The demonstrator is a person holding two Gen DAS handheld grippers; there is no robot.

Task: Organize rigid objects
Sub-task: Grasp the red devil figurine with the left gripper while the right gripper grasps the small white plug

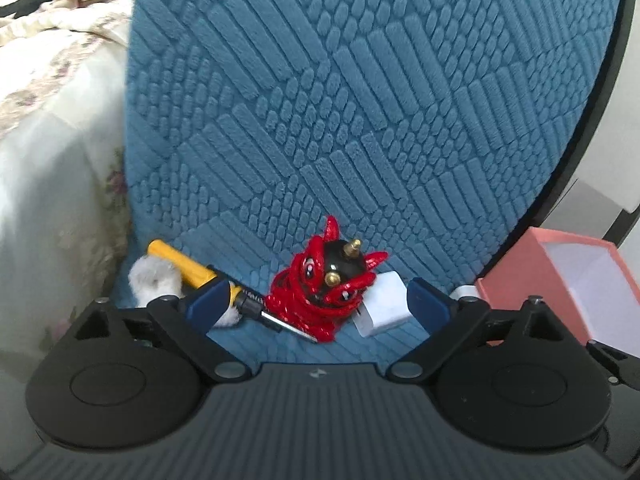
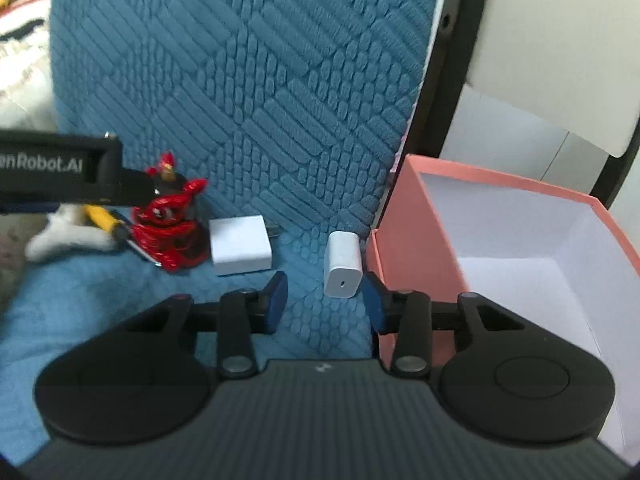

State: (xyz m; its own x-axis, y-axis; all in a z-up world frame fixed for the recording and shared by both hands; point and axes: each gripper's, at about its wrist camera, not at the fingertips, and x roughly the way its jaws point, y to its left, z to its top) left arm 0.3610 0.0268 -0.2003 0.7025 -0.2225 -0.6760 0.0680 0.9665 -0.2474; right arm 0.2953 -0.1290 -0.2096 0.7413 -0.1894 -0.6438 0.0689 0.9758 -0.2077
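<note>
The small white charger (image 2: 343, 265) was the piece the right gripper (image 2: 326, 304) looked set on, and it stood on end just ahead of the fingertips, a bit toward the right pad and hard up against the pink box (image 2: 404, 216). Those jaws stood partly open with nothing between them, both blue pads clear of the charger, so no grip there. If it were me, I'd have nudged the whole hand a touch to the right and forward so the charger sat dead centre between the pads, since closing off-centre would probably have tipped it or shoved it into the box wall. Squeezing its flat sides low down seemed the safe bet, then a short lift over the rim into the empty white inside. Over on the left gripper (image 1: 316, 308), the fingers were spread wide and empty, with the red dragon figurine (image 1: 326, 280) sitting right between and just beyond the tips, the screwdriver (image 1: 216, 282) running past the left pad and under the figurine, and the square white adapter (image 1: 382, 306) near the right pad. That one's spiky, so I'd have gone for the body, not the horns. Farther off, the fluffy white toy (image 1: 154, 282) lay beyond the left finger on the blue cushion (image 1: 360, 100).
</note>
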